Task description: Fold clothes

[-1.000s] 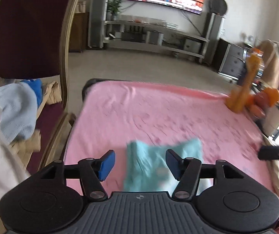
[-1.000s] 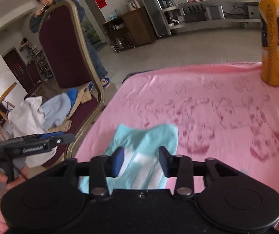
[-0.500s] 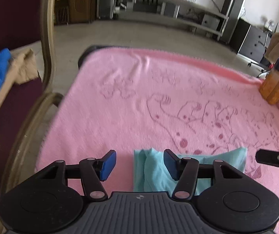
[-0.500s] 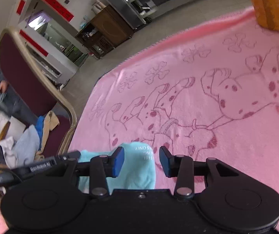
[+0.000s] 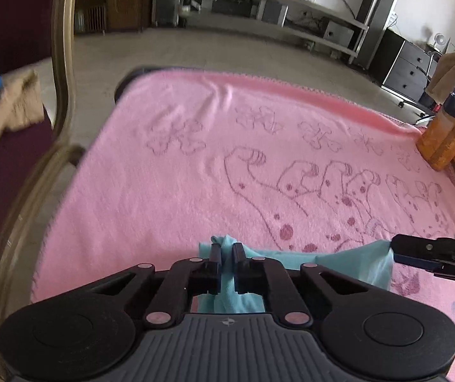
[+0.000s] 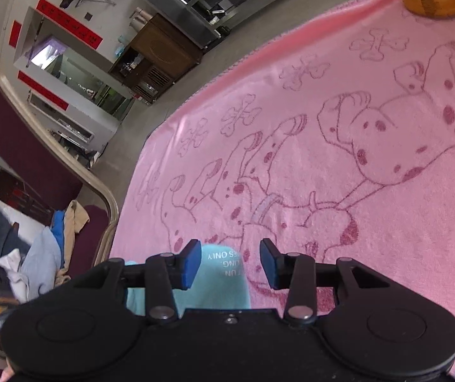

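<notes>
Pink blanket [image 5: 170, 191], orange bottle [image 5: 450, 121] far corner, chair [image 5: 61, 63] beside

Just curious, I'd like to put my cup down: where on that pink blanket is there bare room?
The whole middle of the pink blanket is free, up to its far edge. Crowded: the near edge with the teal garment, and the orange bottle at the far right corner.

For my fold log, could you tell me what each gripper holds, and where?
The left gripper pinches the teal garment at its left corner. The right gripper holds nothing.
</notes>
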`<state>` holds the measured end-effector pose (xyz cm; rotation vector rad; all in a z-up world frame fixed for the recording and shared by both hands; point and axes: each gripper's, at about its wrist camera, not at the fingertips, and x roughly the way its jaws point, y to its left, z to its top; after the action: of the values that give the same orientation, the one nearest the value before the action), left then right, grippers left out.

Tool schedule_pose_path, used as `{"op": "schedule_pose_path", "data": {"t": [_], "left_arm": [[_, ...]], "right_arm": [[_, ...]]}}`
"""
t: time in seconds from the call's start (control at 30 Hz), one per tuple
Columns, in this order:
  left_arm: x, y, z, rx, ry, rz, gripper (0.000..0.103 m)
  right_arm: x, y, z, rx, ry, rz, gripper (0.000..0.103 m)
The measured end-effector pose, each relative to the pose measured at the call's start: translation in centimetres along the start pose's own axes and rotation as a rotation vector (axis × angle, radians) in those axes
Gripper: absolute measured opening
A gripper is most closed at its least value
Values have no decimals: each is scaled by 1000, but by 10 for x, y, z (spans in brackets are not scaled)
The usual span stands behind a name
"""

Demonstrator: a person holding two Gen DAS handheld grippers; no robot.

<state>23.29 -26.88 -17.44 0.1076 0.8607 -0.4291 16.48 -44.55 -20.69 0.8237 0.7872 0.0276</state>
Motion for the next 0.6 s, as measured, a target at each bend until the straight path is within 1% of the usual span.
{"op": "schedule_pose_path", "data": {"t": [0.07, 0.1, 0.13, 0.17, 0.23, 0.27, 0.3, 0.33, 0.37, 0.4, 0.43, 0.47, 0.53, 0.6], "left_arm": [[-4, -6, 0, 29, -47, 48, 5], [-5, -8, 0, 39, -66, 69, 5], [-5, -9, -1, 46, -76, 86, 5], [-4, -9, -2, 53, -85, 104, 5], [3, -9, -5, 65, -67, 137, 5], [11, -9, -7, 79, -42, 161, 6], [18, -10, -9, 96, -20, 183, 7], [24, -11, -12, 114, 1, 205, 14], [25, -12, -13, 130, -1, 228, 21], [20, -9, -11, 118, -14, 245, 25], [15, -6, -9, 102, -28, 260, 36], [10, -3, -7, 87, -42, 276, 41], [-10, 8, -7, 26, -66, 288, 40], [-31, 20, -7, -37, -89, 299, 40]], "right_arm": [[8, -1, 0, -4, 7, -8, 38], [11, 1, -2, -25, 1, -11, 24], [12, 4, -3, -57, -9, -20, 8], [13, 9, -5, -94, -20, -38, 7], [15, 19, -9, -181, -56, -117, 4], [15, 24, -12, -226, -77, -164, 3], [15, 25, -12, -245, -87, -190, 3], [15, 23, -11, -238, -86, -197, 3], [14, 21, -9, -231, -84, -204, 3], [13, 19, -8, -224, -82, -211, 4], [9, 18, -7, -211, -84, -209, 6], [1, 18, -5, -192, -90, -200, 8], [-14, 18, -1, -155, -100, -181, 11], [-33, 23, -1, -144, -100, -178, 13]]}}
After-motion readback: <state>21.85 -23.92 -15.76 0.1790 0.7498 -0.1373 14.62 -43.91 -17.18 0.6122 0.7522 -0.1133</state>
